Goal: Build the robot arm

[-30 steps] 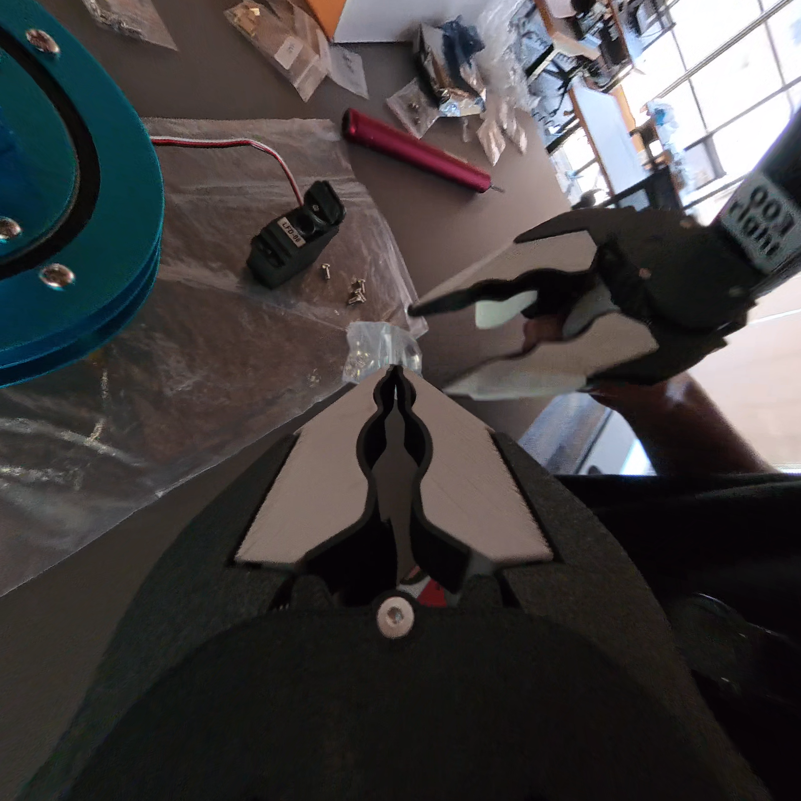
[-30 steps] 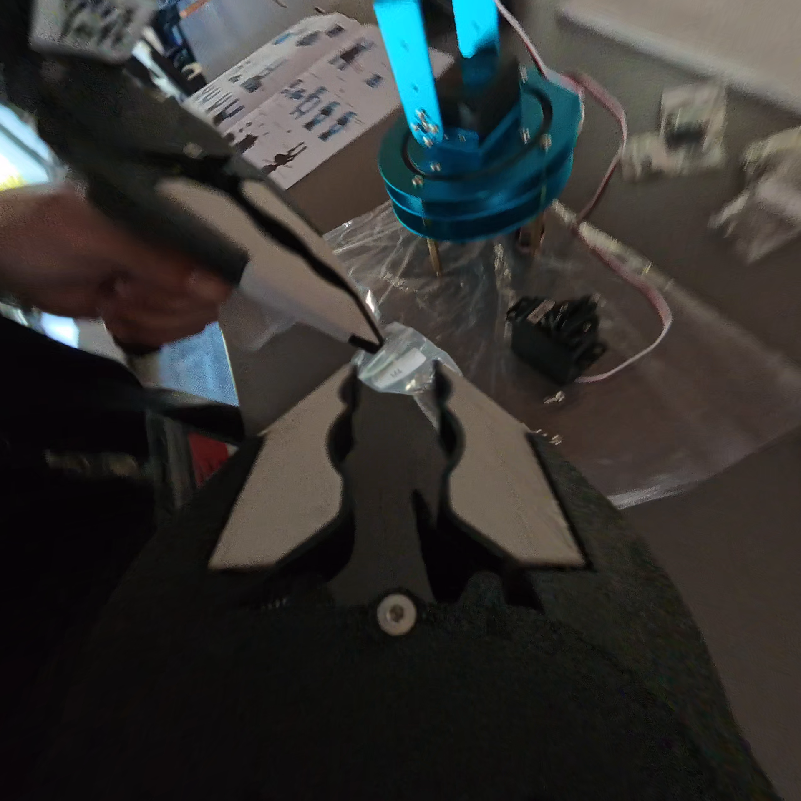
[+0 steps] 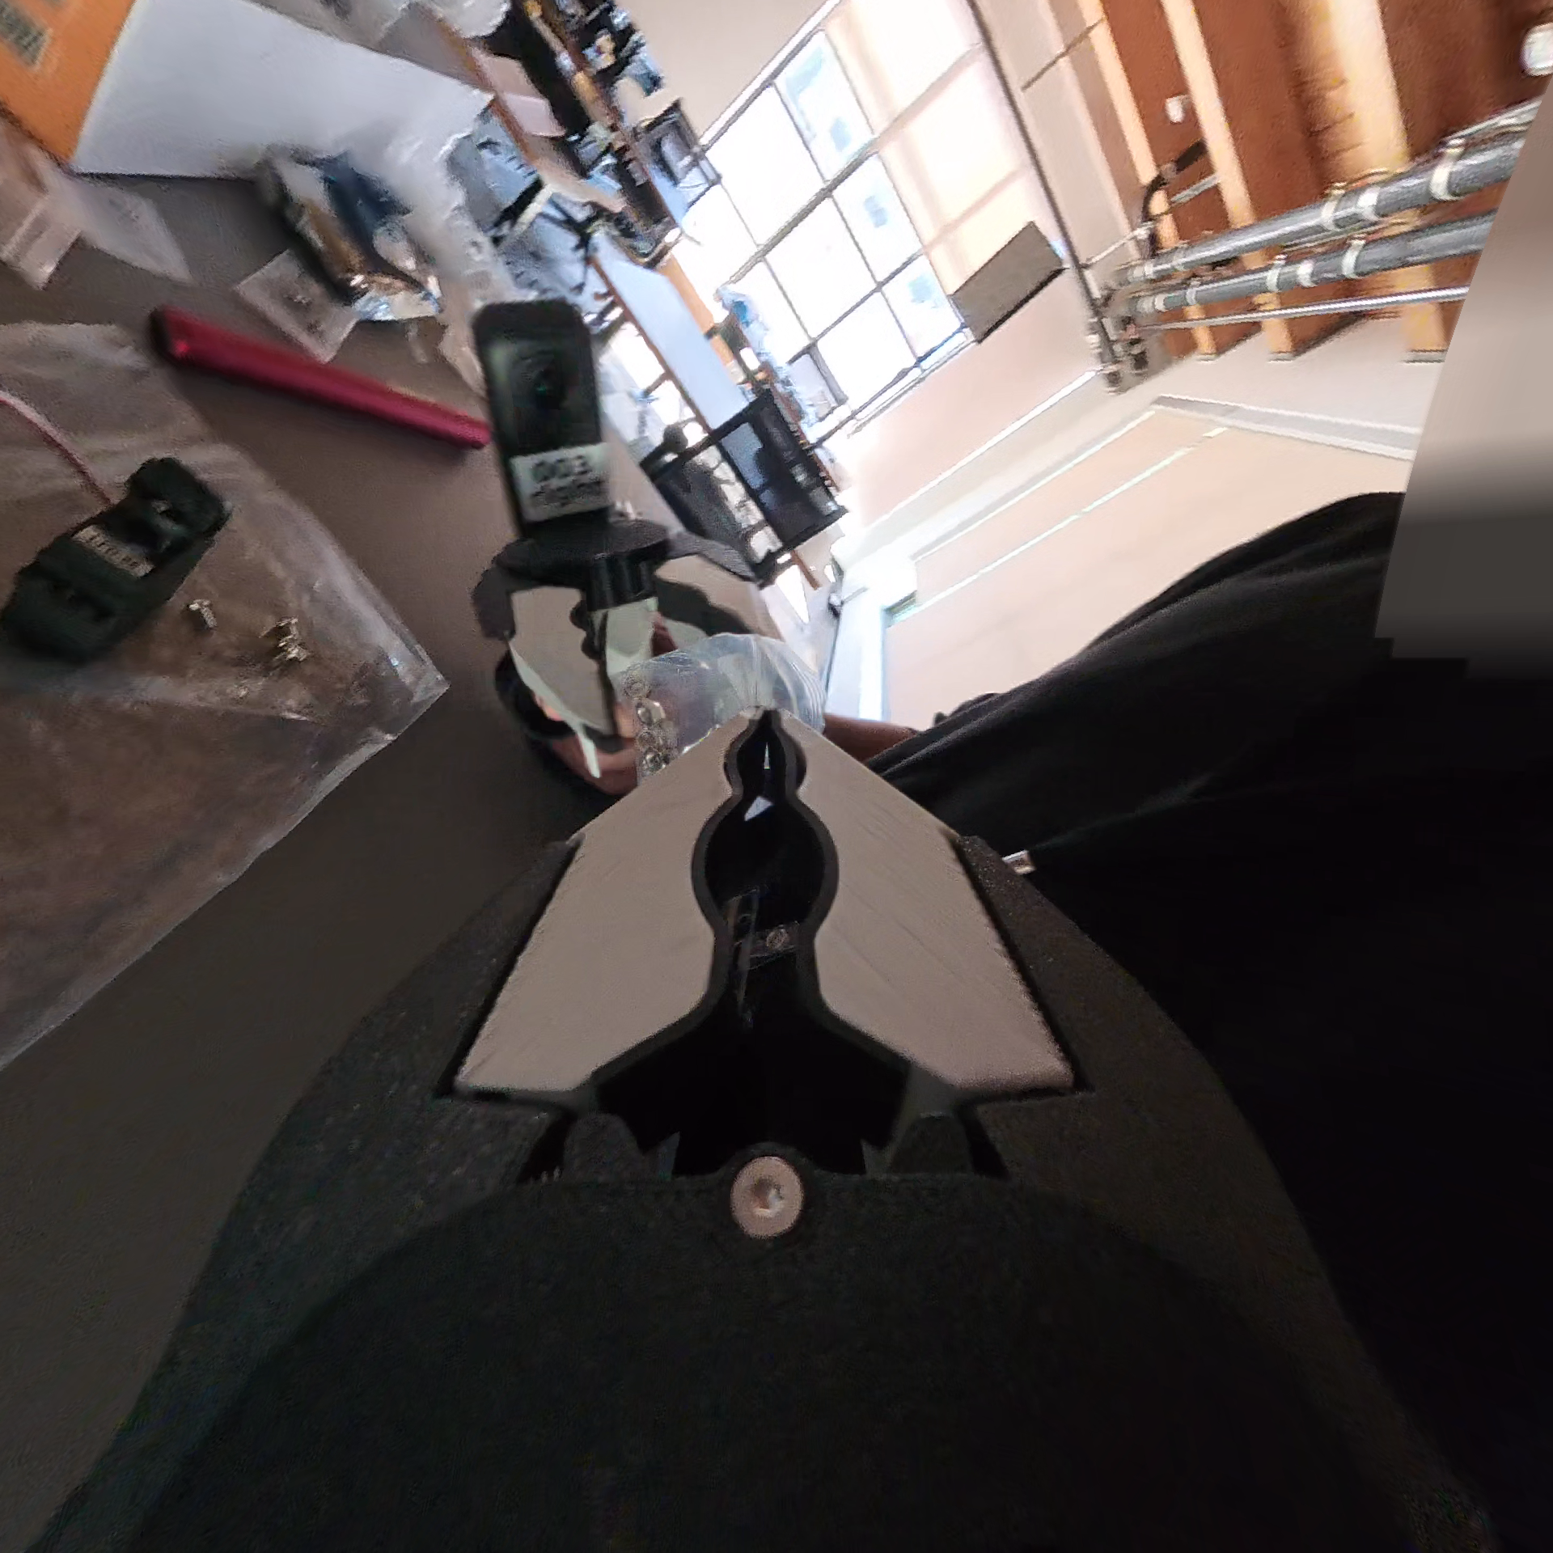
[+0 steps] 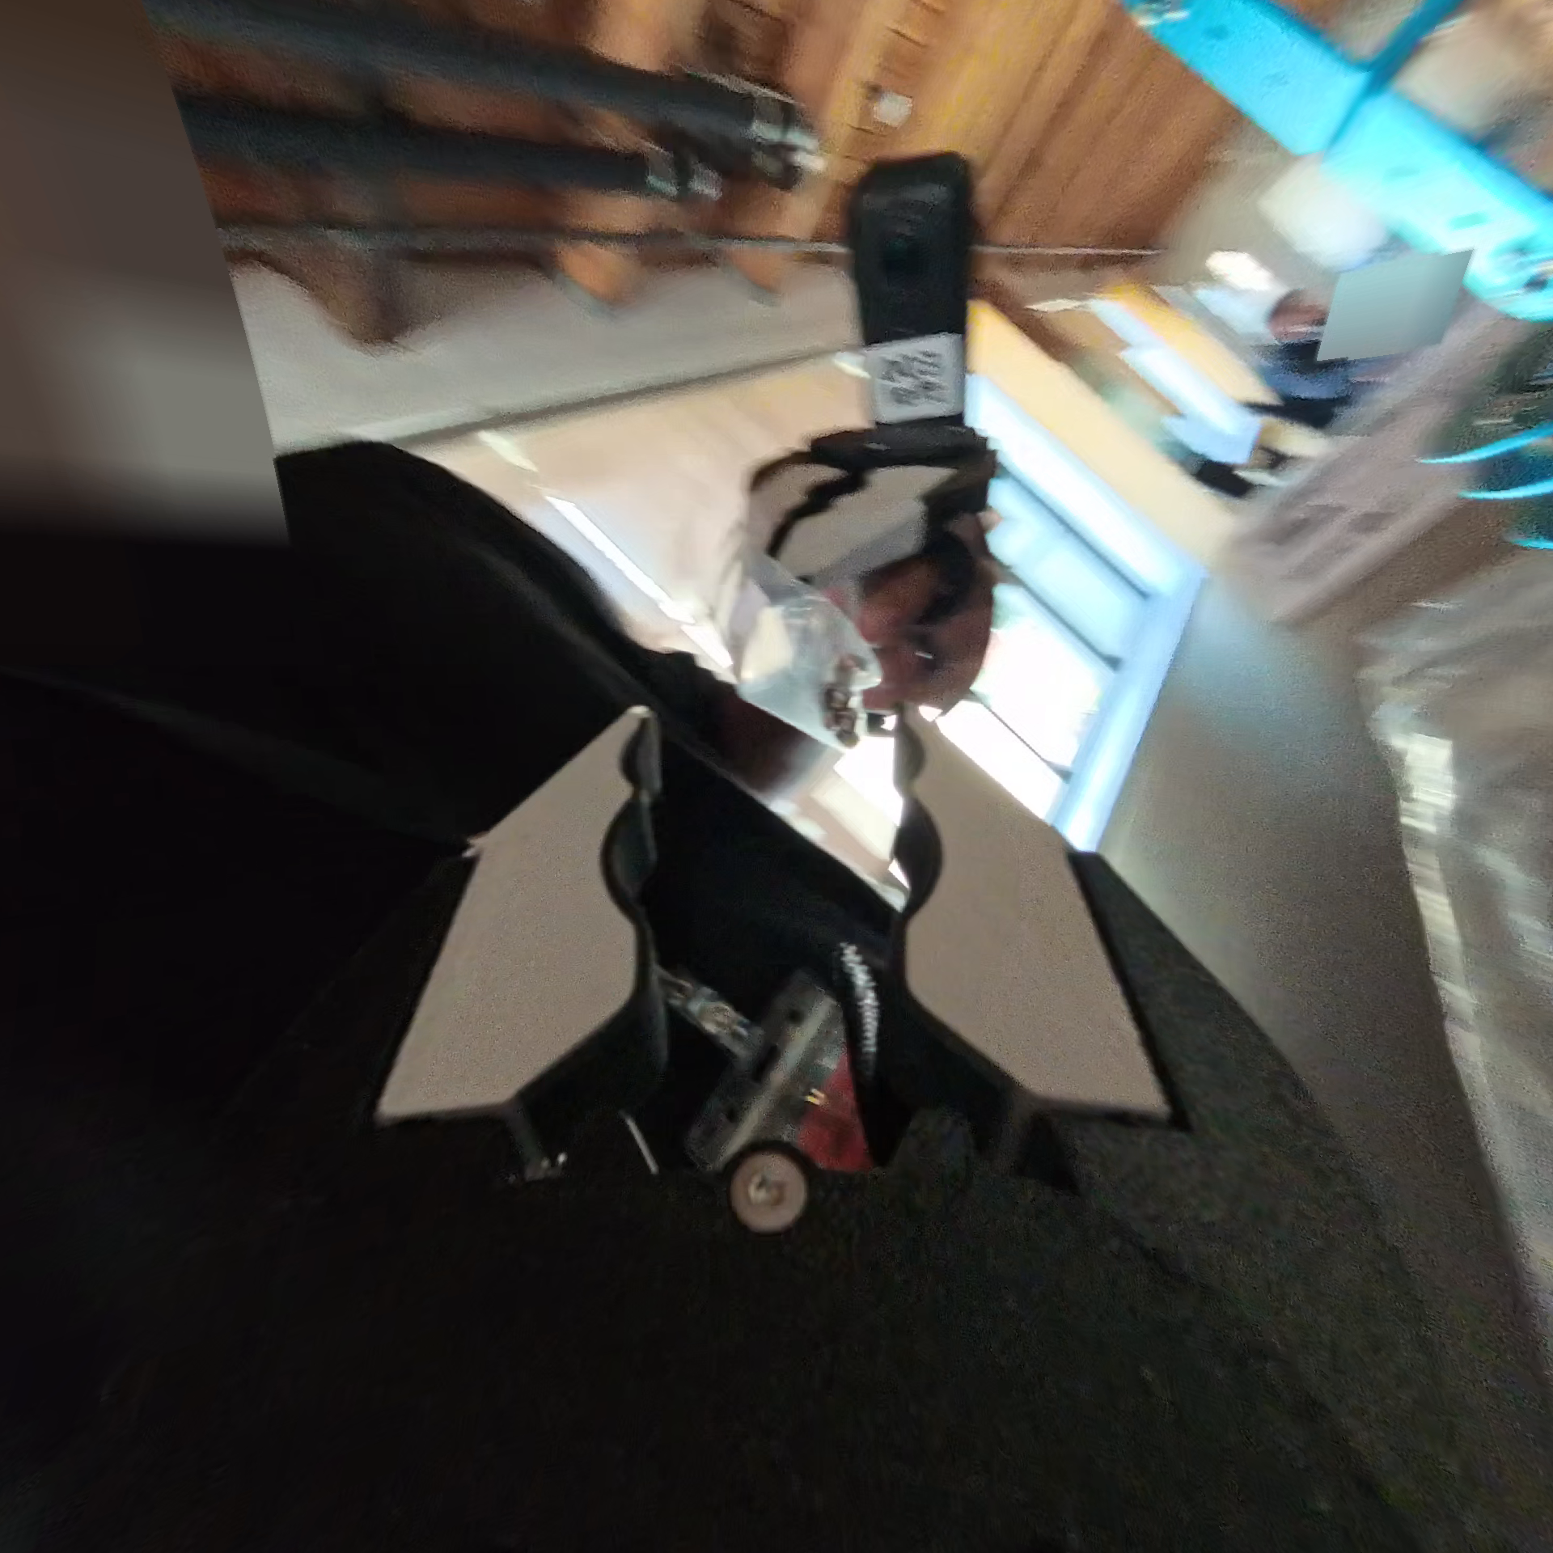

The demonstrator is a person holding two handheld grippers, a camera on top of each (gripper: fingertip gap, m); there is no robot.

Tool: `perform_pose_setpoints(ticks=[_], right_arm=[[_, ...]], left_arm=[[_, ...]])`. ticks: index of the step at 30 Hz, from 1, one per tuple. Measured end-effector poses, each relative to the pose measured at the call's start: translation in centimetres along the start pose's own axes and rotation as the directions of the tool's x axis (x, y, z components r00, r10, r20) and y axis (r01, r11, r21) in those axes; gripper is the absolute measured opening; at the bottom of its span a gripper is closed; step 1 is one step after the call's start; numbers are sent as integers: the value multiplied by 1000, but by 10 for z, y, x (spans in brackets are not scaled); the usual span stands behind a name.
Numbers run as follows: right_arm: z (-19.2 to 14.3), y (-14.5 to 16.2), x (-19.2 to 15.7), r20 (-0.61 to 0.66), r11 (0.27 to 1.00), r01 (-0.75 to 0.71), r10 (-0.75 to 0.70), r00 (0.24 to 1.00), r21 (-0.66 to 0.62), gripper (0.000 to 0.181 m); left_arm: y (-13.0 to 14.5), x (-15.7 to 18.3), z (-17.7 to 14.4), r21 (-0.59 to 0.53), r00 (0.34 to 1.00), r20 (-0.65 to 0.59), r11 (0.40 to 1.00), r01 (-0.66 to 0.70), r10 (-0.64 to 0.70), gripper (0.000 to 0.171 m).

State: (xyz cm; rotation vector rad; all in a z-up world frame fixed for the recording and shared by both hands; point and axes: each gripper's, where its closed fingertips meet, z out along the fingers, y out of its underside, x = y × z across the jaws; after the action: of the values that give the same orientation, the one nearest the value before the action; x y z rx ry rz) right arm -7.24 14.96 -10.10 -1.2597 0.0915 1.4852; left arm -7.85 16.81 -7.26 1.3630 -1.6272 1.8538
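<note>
Left gripper (image 3: 769, 729) — fingers pinched on a small clear bag of screws (image 3: 714, 685), held above the table (image 3: 252, 966); right gripper (image 4: 777, 727) spread wide, just beside the bag; black servo (image 3: 109, 559) on plastic sheet (image 3: 126, 798).

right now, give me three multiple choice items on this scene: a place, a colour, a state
1. The black servo lies on: A) a clear plastic sheet B) a blue tray C) a cardboard box
2. The tube on the table is: A) green B) red C) yellow
3. The left gripper is: A) open and empty B) shut on a pen C) shut on a small clear bag of screws

Answers: 1 A, the crinkled sheet shows under it. 2 B, dark red in the left wrist view. 3 C, its jaws meet on the bag's edge.
</note>
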Motion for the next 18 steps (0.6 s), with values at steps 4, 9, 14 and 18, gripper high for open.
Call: perform_pose_setpoints(ticks=[4,9,14,18], right_arm=[[8,-2,-6,108,1000,-5,4,994,9,30],[10,0,0,86,1000,16,-15,996,-11,27],[13,-3,7,81,1000,10,-9,997,-11,41],[12,-6,-3,168,1000,-4,6,986,-11,19]], left_arm=[[0,1,-4,28,999,-37,1000,0,1,0],[1,4,-4,58,997,-77,998,13,-9,0],[-6,15,-3,111,986,-167,993,48,-29,0],[-5,14,1,121,983,-181,991,64,-42,0]])
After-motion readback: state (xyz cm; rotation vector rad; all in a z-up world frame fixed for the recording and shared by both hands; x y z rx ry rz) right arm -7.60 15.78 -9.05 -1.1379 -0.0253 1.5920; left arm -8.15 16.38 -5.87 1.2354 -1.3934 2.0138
